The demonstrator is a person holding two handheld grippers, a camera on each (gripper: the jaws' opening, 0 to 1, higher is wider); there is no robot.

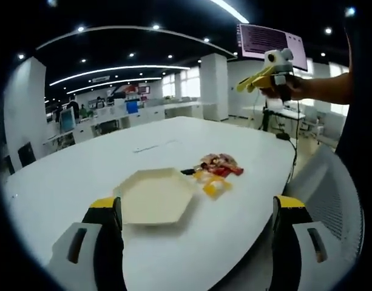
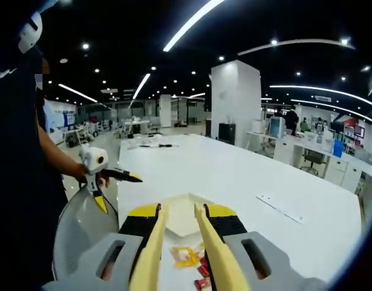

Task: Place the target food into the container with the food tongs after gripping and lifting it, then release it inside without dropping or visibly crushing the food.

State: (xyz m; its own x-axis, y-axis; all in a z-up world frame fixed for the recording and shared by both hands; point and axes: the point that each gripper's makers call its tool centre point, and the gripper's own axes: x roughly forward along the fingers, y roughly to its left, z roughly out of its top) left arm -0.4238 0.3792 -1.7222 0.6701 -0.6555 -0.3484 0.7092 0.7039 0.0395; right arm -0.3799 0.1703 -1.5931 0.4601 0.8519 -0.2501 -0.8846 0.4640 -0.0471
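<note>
- The food [image 1: 217,173] lay in a loose pile on the white surface [image 1: 101,163], just beside the empty container [image 1: 154,195].
- The left claw [image 1: 196,221] gaped wide, empty.
- The right claw [image 2: 184,233] clamped yellow tongs [image 2: 179,254], above the food (nothing gripped yet).

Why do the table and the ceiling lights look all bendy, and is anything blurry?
In the left gripper view the fisheye lens bows the white table edge and curves the ceiling light strips; the food pile looks soft, not sharp. In the right gripper view the ceiling strips bend too, and the yellow tongs close to the lens look stretched and slightly blurred.
</note>
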